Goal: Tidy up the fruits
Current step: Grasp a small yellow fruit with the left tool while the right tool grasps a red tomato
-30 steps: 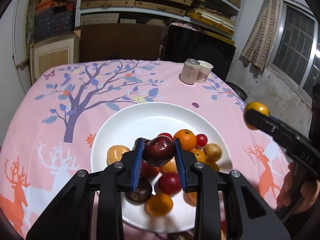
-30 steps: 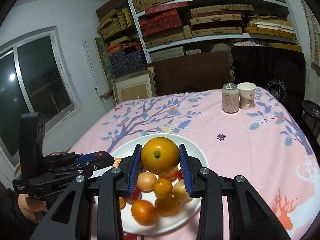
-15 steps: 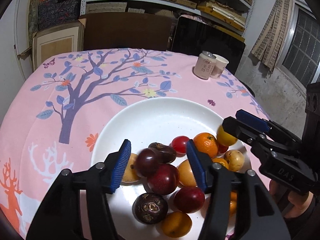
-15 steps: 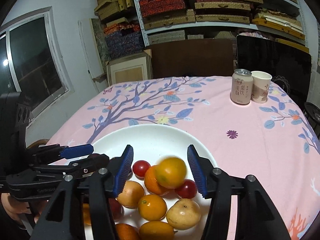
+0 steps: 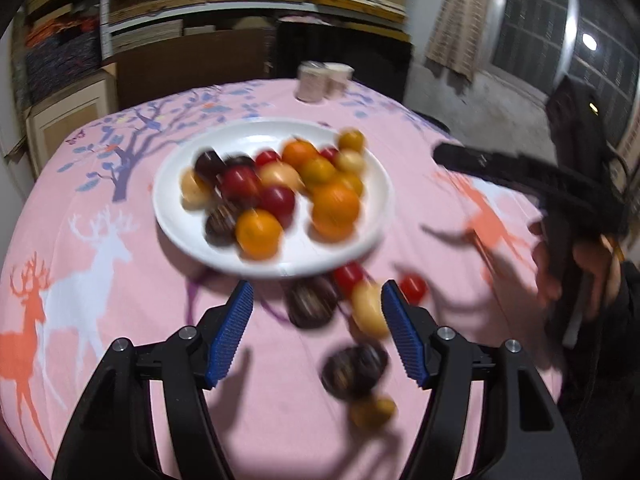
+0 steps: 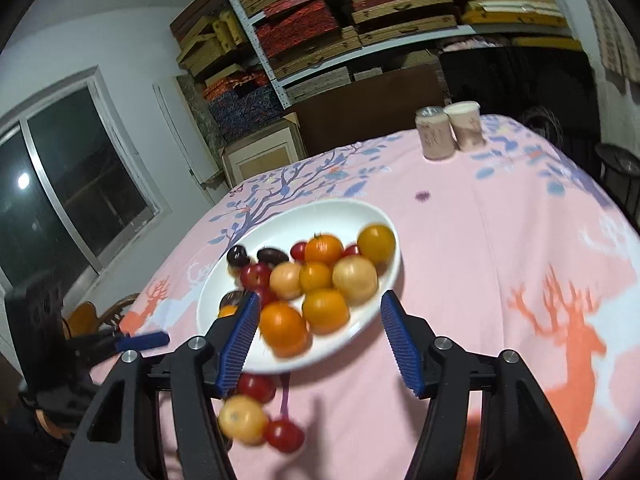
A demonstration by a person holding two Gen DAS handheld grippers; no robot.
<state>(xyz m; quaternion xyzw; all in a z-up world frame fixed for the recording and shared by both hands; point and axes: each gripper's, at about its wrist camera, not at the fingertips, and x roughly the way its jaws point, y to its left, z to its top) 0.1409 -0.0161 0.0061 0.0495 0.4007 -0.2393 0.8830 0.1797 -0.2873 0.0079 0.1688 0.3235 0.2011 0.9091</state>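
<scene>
Round fruits [image 5: 276, 196], orange, yellow, red and dark purple, are heaped on one white plate [image 5: 372, 184] on the pink surface [image 5: 120, 280]. About six more are seen blurred beside the plate. Both the left tongs [image 5: 316, 334] and the right tongs [image 6: 318, 342] are opening, nothing gripped.

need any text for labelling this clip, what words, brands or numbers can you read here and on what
No text can be read in these pictures.
can: dark marks on its side, too blurred to read.
paper cup: faint print, too blurred to read.
boxes on the shelves: no legible lettering.
tablecloth: only pictures of deer, a tree and leaves, no words.
</scene>
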